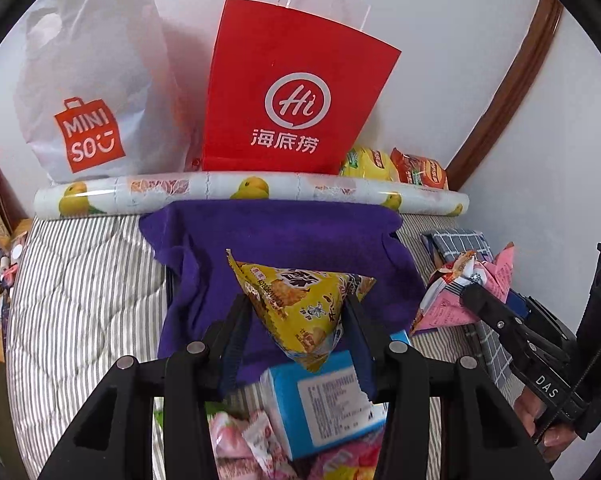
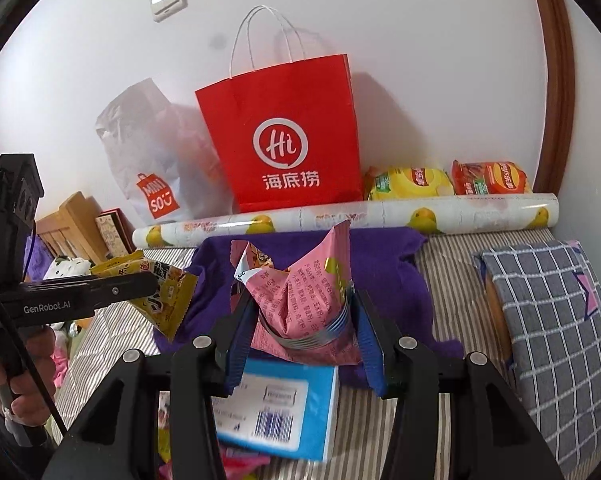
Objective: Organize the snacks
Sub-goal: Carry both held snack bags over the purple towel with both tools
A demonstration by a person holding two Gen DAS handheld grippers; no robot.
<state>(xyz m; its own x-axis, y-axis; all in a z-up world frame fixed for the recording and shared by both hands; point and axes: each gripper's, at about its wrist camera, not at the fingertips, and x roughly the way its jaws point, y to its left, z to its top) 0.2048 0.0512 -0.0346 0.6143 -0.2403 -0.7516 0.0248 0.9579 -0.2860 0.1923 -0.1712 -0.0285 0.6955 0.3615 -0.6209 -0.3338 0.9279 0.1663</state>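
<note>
My left gripper (image 1: 298,320) is shut on a yellow snack packet (image 1: 300,304), lifted above the purple cloth (image 1: 260,240). My right gripper (image 2: 300,320) is shut on a pink snack packet (image 2: 300,296), also held up over the purple cloth (image 2: 380,264). Each shows in the other's view: the pink packet (image 1: 452,300) at the right edge, the yellow packet (image 2: 168,296) at the left. A red paper bag (image 1: 296,92) stands upright against the wall, straight ahead of both grippers. A blue-and-white box (image 1: 324,400) and pink wrapped sweets (image 1: 252,436) lie below the fingers.
A white Miniso plastic bag (image 1: 88,92) leans left of the red bag. A roll of duck-print paper (image 1: 252,192) lies across the striped bedding (image 1: 80,300). Yellow and orange chip bags (image 2: 448,184) sit behind it at right. A checked pillow (image 2: 552,332) is at right.
</note>
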